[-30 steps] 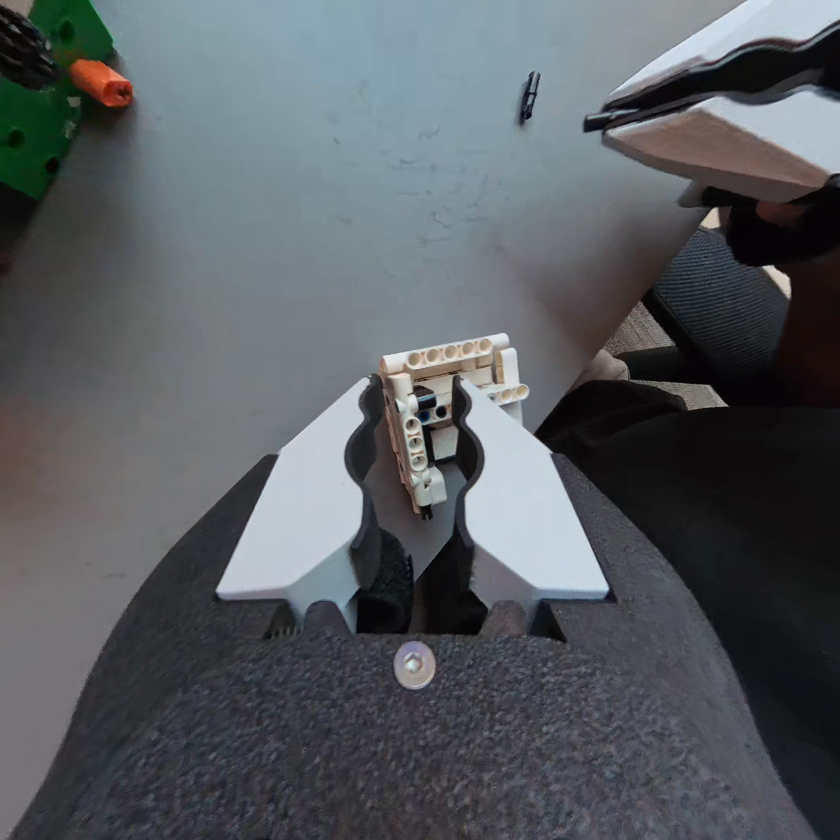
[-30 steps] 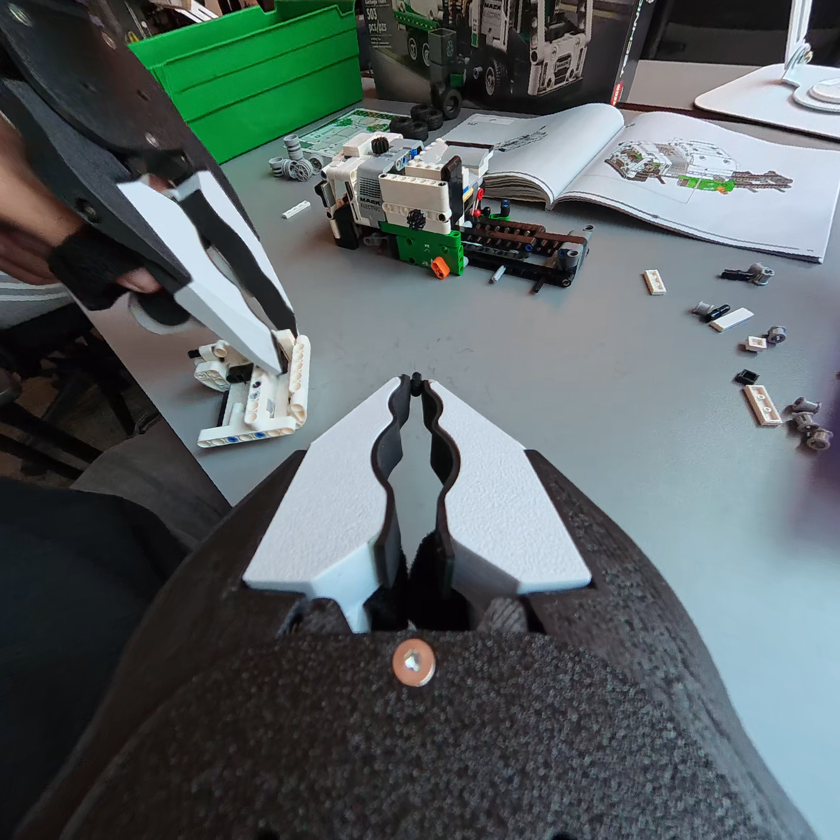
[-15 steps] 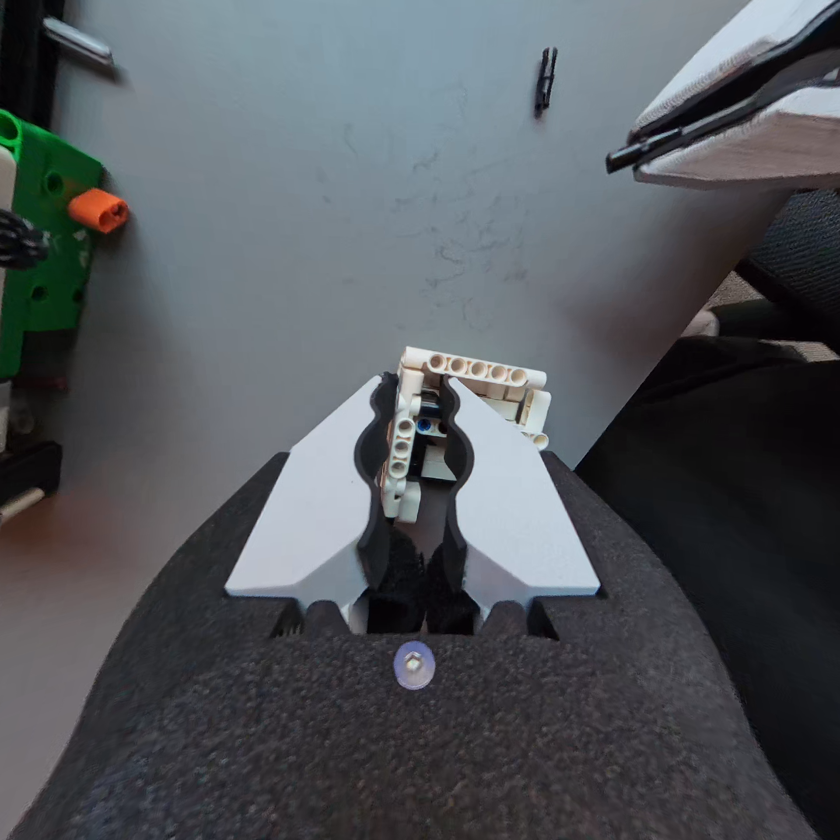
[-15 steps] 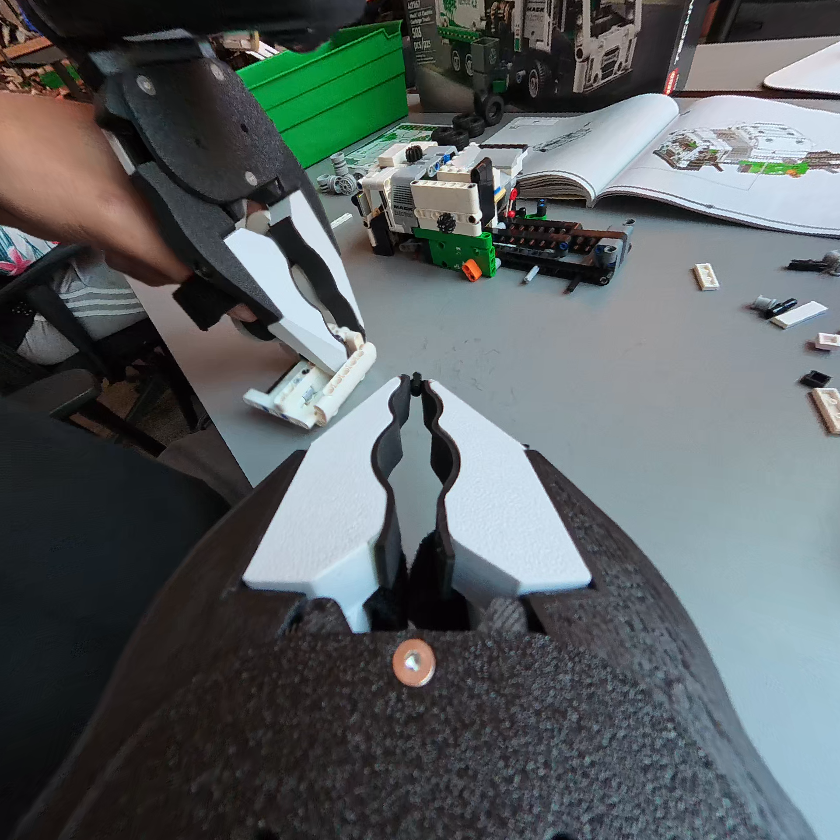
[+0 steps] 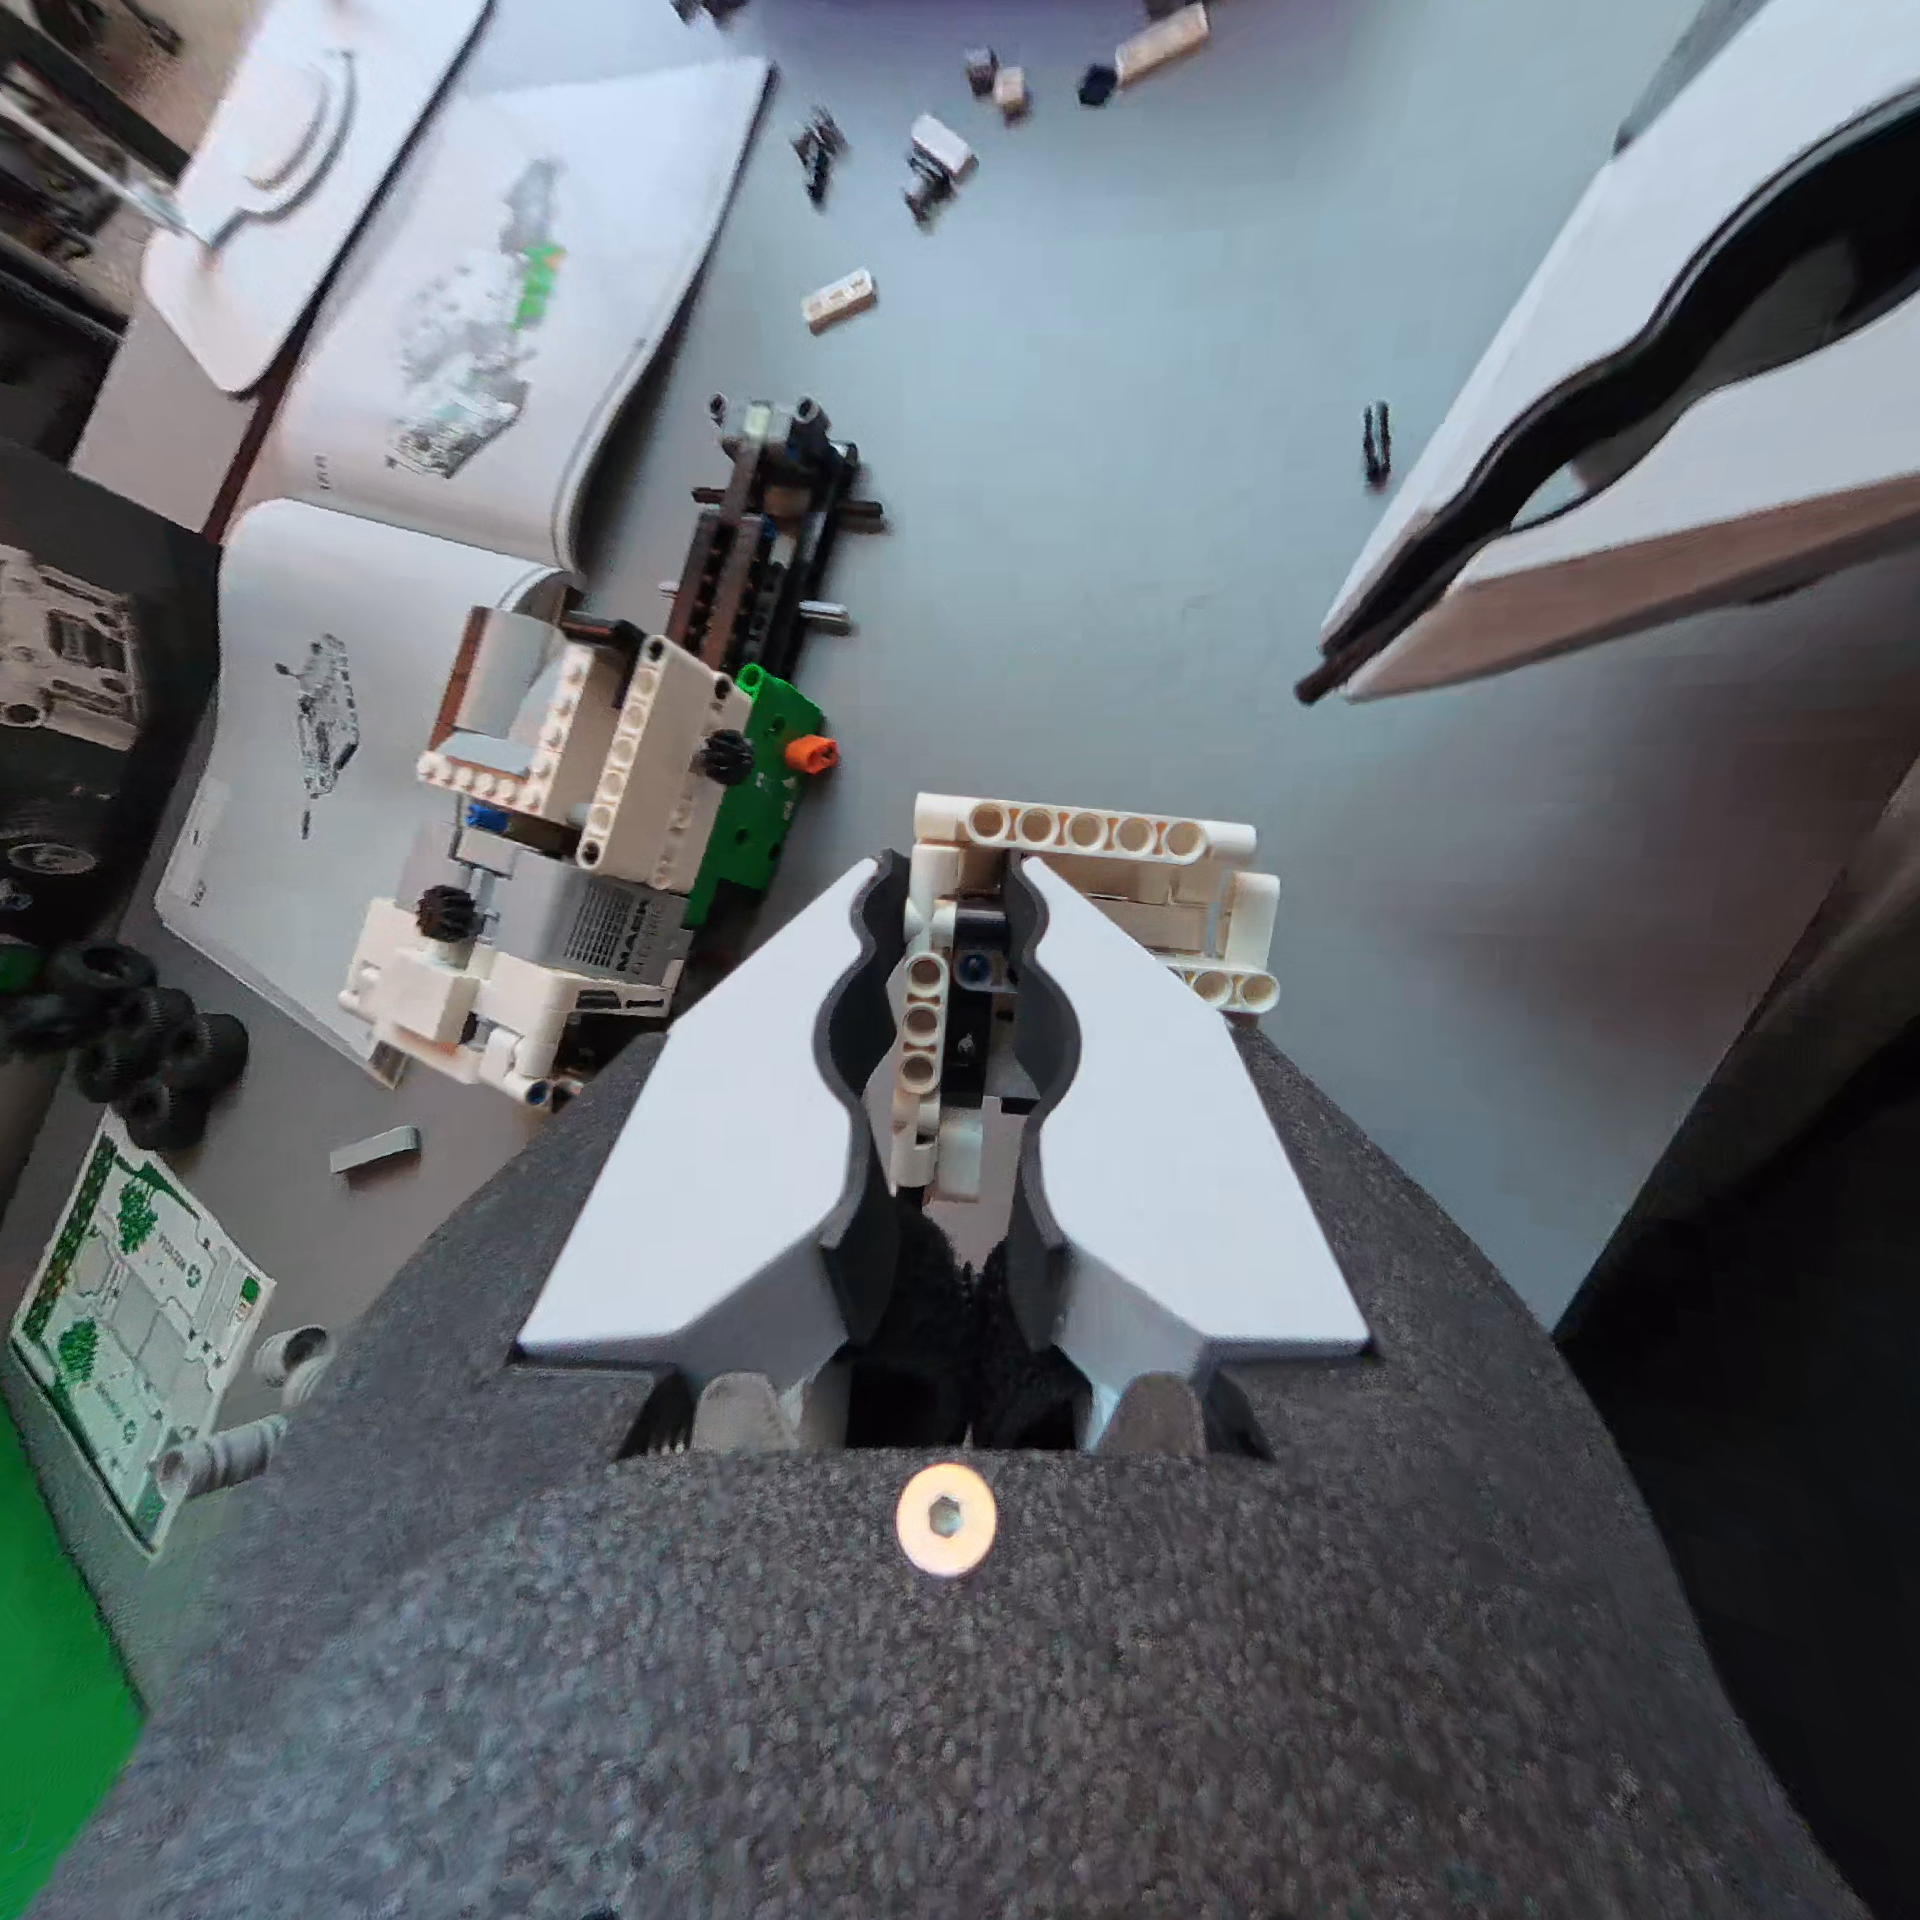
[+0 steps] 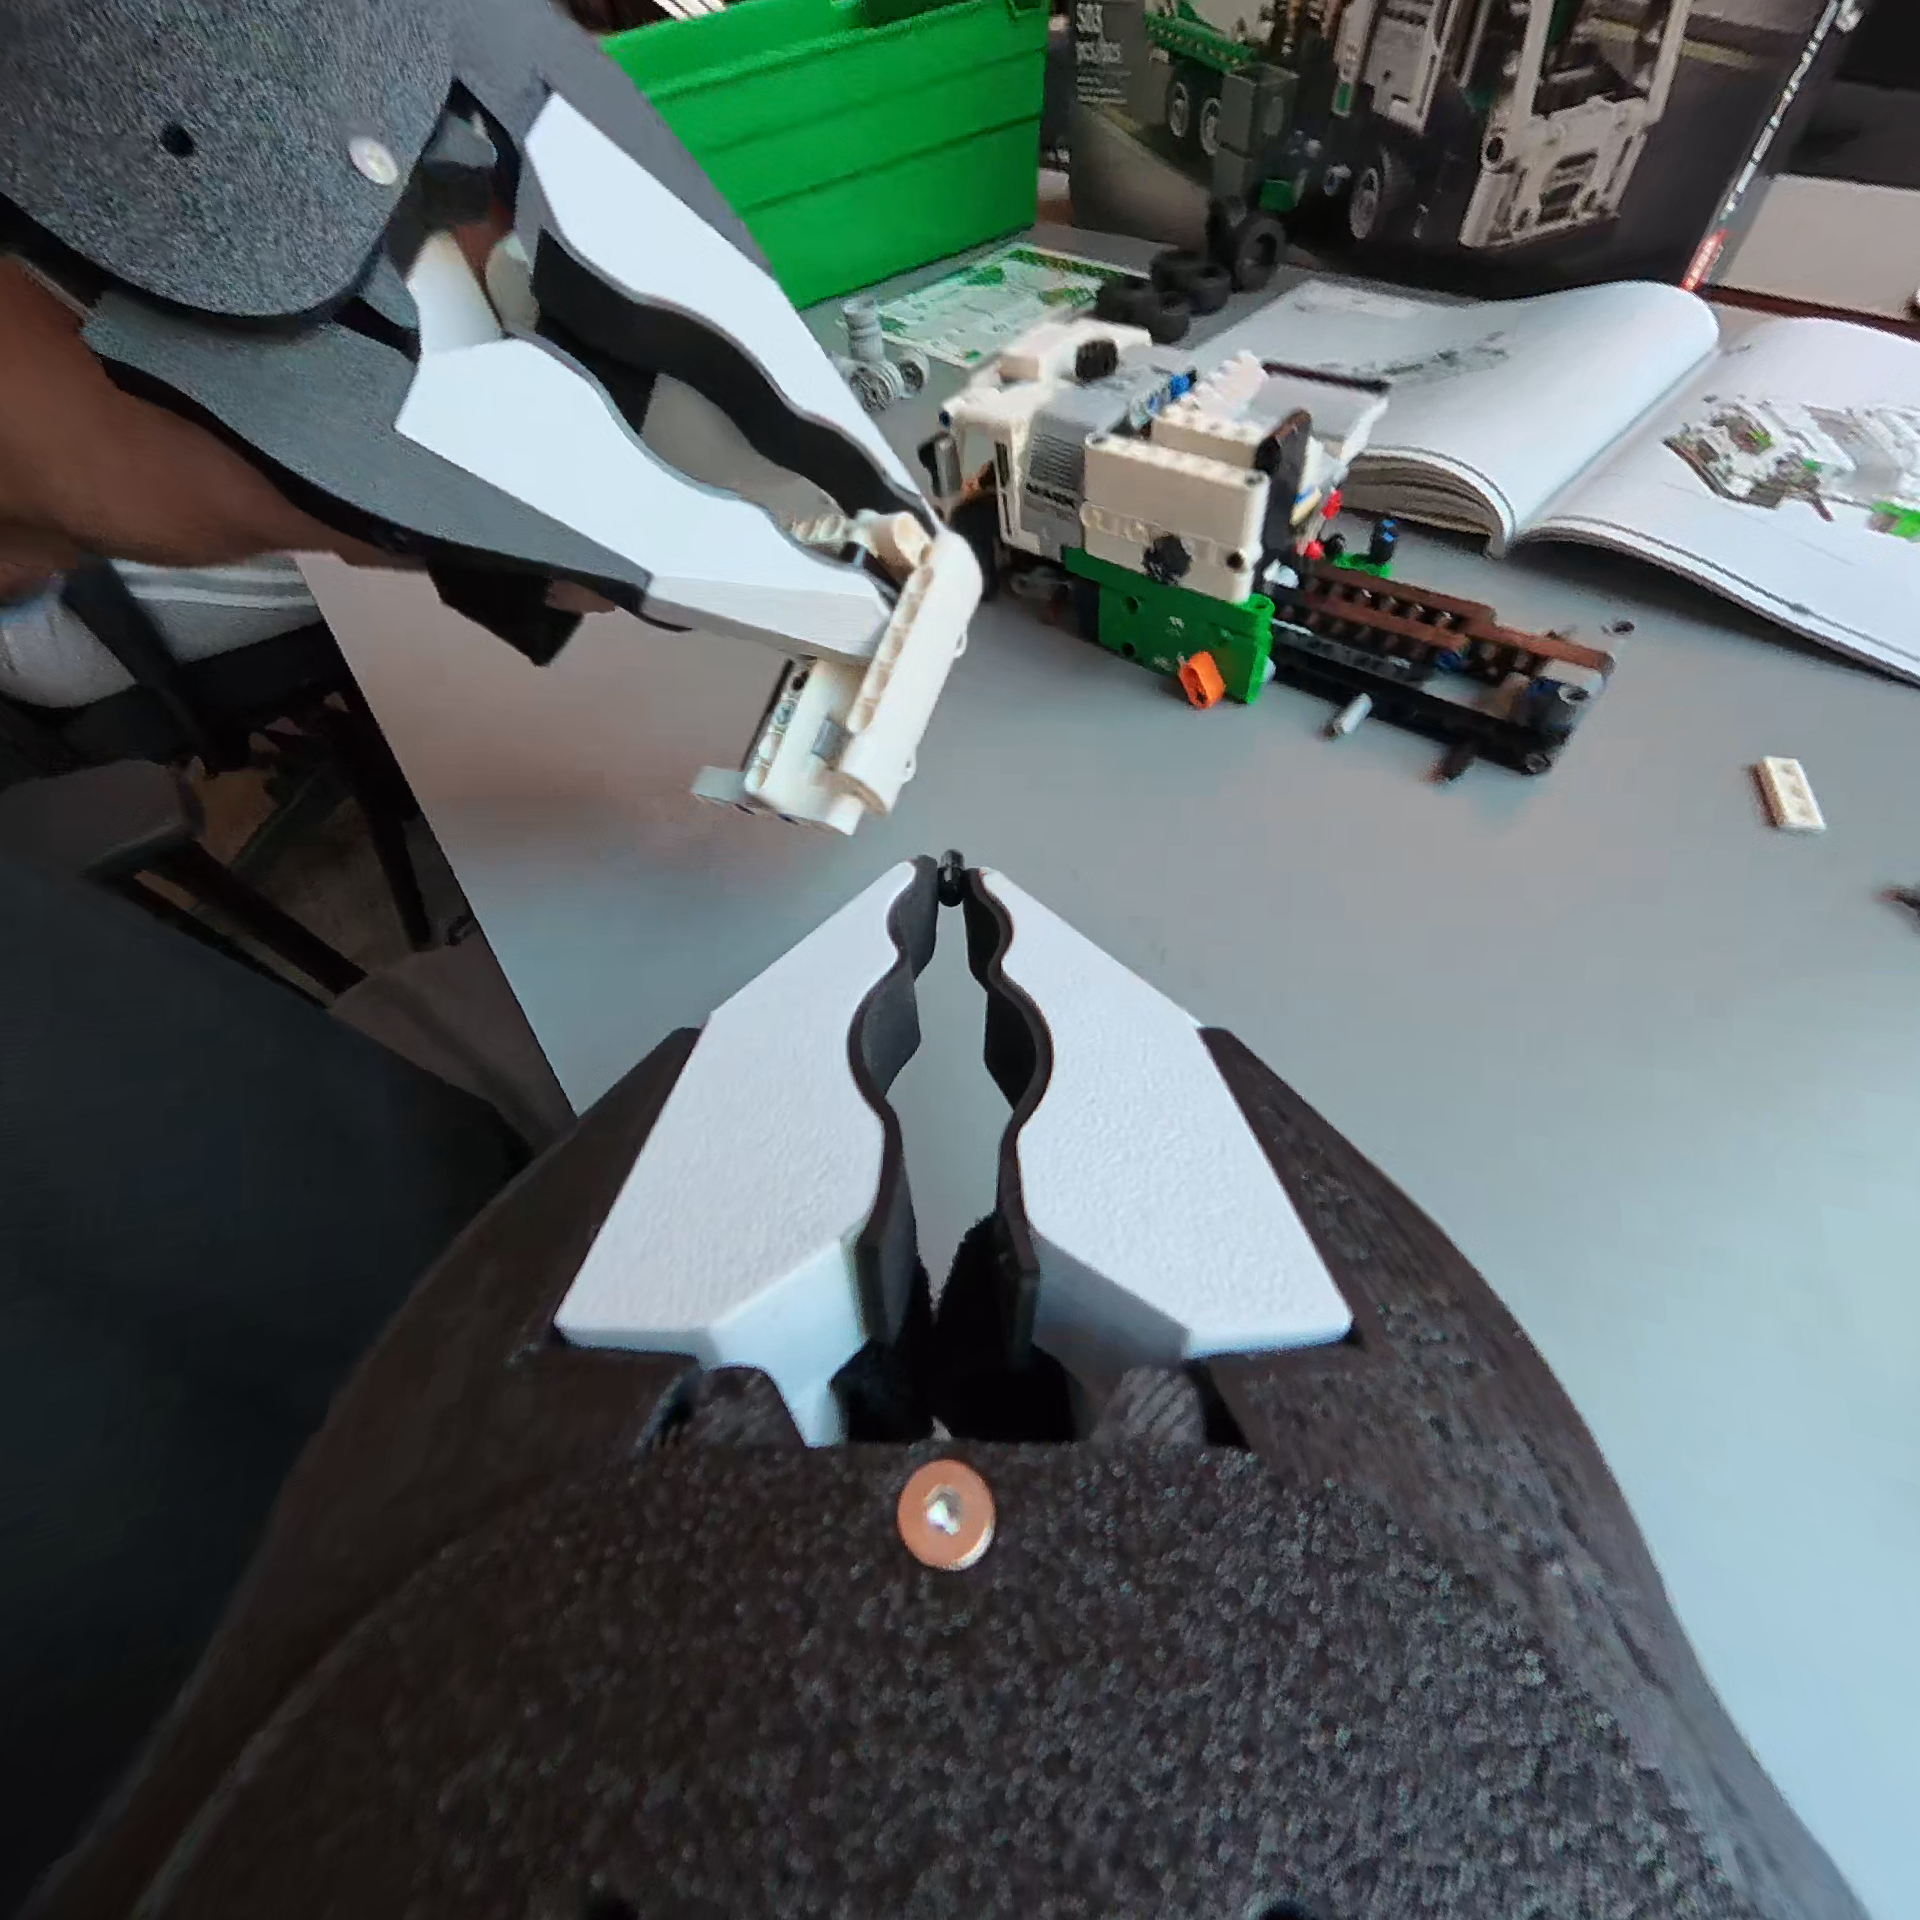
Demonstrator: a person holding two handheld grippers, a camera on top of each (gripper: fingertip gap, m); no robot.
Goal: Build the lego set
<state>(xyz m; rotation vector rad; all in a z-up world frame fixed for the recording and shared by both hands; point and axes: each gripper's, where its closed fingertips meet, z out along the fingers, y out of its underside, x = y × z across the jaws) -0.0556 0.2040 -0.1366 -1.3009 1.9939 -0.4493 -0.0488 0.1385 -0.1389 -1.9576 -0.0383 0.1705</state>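
Note:
My left gripper (image 5: 954, 873) is shut on a white lego frame assembly (image 5: 1091, 904) and holds it in the air above the grey table (image 5: 1143, 520). In the right wrist view that gripper (image 6: 883, 582) and the white frame (image 6: 862, 717) hang at the upper left. My right gripper (image 6: 948, 868) is shut on a small black pin (image 6: 949, 864) at its tips, just below the frame. It also shows in the left wrist view (image 5: 1320, 681) at the upper right. The partly built white and green truck (image 6: 1174, 520) stands on the table behind.
An open instruction booklet (image 6: 1621, 416) lies behind the truck. Green bins (image 6: 852, 135) and the set's box (image 6: 1455, 114) stand at the back. Black tyres (image 5: 125, 1039), a sticker sheet (image 5: 135, 1309) and small loose parts (image 5: 935, 156) lie scattered. The table's edge (image 6: 416, 810) is at the left. The grippers' ends are close to 7 cm from one another.
My left gripper has lifted the white frame off the table and tilted it up toward the right gripper. The right gripper has kept the black pin and closed in on the frame.

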